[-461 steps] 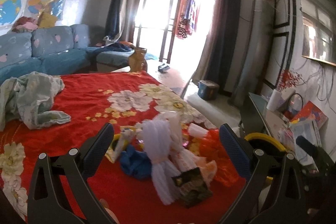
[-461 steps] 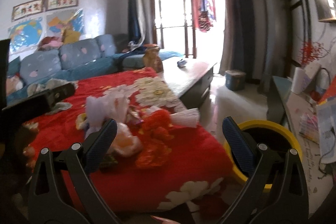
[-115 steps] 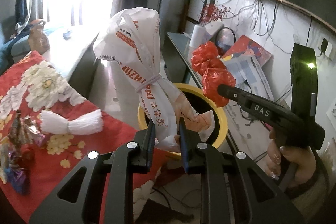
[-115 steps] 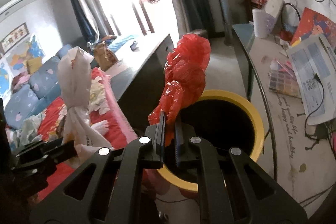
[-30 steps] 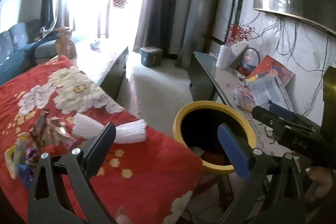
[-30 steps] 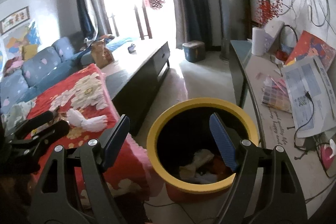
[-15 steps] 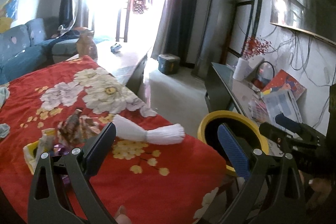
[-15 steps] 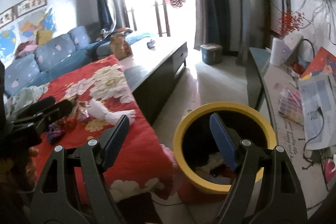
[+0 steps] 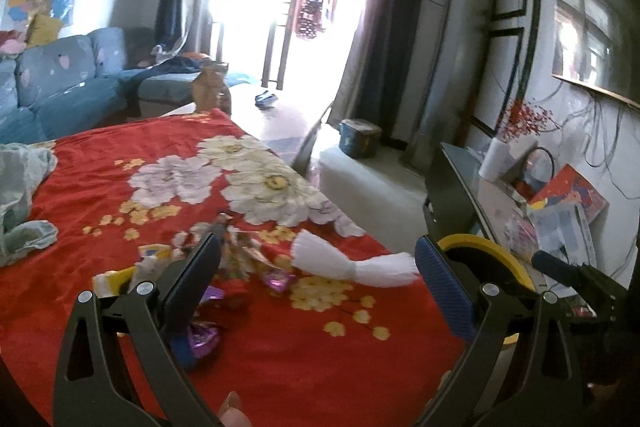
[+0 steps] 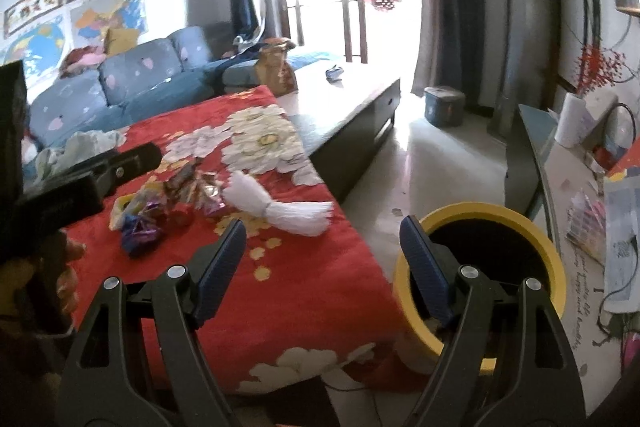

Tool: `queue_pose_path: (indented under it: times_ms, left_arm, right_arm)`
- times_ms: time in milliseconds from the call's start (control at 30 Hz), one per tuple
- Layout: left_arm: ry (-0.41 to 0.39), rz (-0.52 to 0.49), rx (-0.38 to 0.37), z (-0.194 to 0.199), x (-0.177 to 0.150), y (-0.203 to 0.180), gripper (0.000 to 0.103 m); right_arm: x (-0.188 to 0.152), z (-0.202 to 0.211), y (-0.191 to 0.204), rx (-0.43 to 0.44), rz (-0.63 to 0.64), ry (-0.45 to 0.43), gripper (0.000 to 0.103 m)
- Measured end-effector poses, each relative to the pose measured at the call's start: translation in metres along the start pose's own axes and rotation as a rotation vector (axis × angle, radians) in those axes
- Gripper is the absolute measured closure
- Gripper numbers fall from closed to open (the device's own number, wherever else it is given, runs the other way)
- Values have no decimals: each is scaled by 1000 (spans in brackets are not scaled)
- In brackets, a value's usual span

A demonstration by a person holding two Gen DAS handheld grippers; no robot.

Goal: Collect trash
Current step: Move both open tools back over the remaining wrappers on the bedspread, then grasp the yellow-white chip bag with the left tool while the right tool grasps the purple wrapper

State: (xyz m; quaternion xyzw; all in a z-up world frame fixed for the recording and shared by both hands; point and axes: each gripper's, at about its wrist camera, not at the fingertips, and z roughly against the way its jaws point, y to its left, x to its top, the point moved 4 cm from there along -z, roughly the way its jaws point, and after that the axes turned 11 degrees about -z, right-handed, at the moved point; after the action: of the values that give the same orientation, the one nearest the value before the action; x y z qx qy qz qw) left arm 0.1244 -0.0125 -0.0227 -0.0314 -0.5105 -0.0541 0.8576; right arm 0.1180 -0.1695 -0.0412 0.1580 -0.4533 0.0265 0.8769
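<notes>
Red floral cloth on the tabletop (image 9: 280, 367) carries the remaining trash.

Both tools, left tool (image 9: 316, 275) and right tool (image 10: 322, 253), stand apart and empty. A white tied bundle (image 9: 352, 265) lies at 12 o'clock from the left tool, with crumpled wrappers (image 10: 168, 205) at 10 o'clock; the yellow bin (image 10: 500, 223) sits at 3 o'clock.

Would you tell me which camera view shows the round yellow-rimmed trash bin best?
The right wrist view: the yellow-rimmed trash bin shows nearly its whole rim and dark inside, beside the red floral cloth. The left wrist view shows only an arc of rim behind a finger.
</notes>
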Motion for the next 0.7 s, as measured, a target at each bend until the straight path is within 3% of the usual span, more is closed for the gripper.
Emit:
queue_pose_path:
  times_ms: [700]
  left_arm:
    - [27,148,172,8,-13,102,8]
  right_arm:
    - [-20,-37,88,186,73,151,32]
